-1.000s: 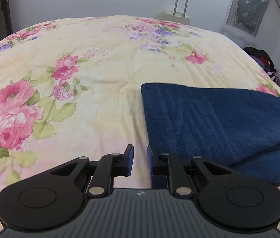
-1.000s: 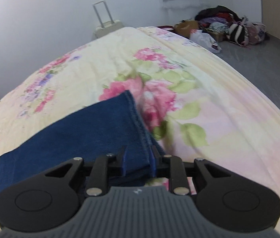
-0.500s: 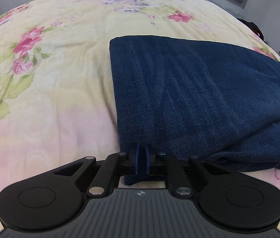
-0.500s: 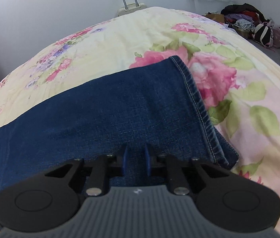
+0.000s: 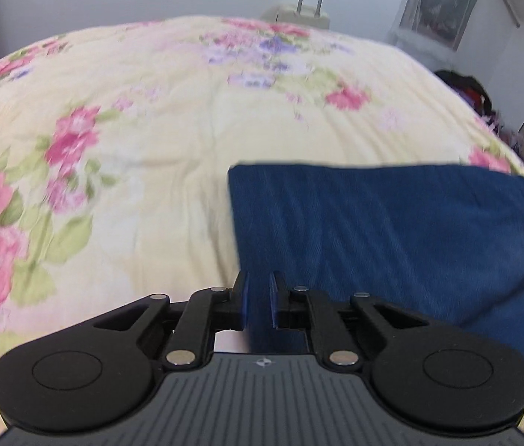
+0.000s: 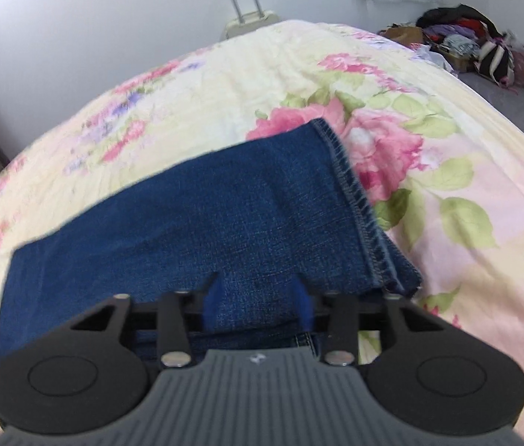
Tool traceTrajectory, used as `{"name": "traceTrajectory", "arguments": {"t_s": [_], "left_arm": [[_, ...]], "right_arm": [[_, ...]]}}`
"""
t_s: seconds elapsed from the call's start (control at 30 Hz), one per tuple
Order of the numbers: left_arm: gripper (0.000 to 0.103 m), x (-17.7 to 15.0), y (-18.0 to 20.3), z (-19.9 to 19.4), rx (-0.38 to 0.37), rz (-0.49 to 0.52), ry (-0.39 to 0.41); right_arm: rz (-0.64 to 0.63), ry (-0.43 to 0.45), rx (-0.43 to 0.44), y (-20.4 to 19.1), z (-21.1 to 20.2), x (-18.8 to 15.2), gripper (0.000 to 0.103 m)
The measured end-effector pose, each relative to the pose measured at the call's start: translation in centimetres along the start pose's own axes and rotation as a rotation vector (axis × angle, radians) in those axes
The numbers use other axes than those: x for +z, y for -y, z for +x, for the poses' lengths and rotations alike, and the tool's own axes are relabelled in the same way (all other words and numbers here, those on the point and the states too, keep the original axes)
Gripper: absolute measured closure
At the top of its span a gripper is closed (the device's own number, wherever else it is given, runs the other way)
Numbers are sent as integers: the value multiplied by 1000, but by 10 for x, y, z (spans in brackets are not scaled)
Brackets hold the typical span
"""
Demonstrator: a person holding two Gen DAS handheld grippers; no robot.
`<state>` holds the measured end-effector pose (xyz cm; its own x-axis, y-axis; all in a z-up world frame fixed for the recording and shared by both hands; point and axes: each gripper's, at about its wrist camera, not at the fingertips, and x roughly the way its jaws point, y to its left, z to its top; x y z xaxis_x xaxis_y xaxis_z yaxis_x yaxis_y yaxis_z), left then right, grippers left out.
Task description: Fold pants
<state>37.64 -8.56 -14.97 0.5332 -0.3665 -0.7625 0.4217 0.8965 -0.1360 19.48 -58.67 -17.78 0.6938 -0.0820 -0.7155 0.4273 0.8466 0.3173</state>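
The dark blue denim pants (image 5: pixel 384 230) lie folded into a flat rectangle on the floral bedspread (image 5: pixel 143 119). My left gripper (image 5: pixel 257 297) sits at the near left corner of the fold, its fingers a narrow gap apart with denim between them. In the right wrist view the pants (image 6: pixel 195 215) show their stitched hem at the right end. My right gripper (image 6: pixel 258 297) is open over the near edge of the pants, its fingers wide apart and resting on the cloth.
A cream suitcase (image 6: pixel 251 22) stands behind the bed's far edge. A pile of clothes and bags (image 6: pixel 477 48) lies on the grey floor at the right. The bedspread (image 6: pixel 466 193) stretches left and beyond the pants.
My left gripper went from shut on the denim to slightly parted and drew back. My right gripper opened wide. The pants rest flat on the bed.
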Motion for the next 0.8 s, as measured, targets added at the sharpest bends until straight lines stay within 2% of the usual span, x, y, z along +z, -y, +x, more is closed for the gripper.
{"name": "traceTrajectory", "arguments": {"t_s": [0.03,0.07,0.13,0.27,0.33,0.4,0.57,0.67,0.77,0.8], "left_arm": [[92,6,5,4,-9,8,16],[92,11,10,9,-17,20,30],[92,19,22,16,-32,42,52],[92,28,44,33,-88,66,68],[92,31,55,42,-110,80,64],[92,34,66,51,-129,93,61],[92,40,88,69,-186,121,56],[92,46,103,80,-219,141,64],[92,54,121,94,-241,174,66],[92,57,128,101,-239,192,64]], "right_arm": [[52,11,19,7,-8,-1,48],[111,20,40,15,-15,-2,34],[279,33,81,38,-26,-9,21],[578,11,151,82,-18,-33,20],[677,8,189,98,-3,-43,21],[725,23,227,107,11,-47,22],[780,72,274,118,42,-45,38],[800,86,274,124,49,-46,60],[745,123,266,121,38,-44,75],[703,148,263,118,31,-40,77]]}}
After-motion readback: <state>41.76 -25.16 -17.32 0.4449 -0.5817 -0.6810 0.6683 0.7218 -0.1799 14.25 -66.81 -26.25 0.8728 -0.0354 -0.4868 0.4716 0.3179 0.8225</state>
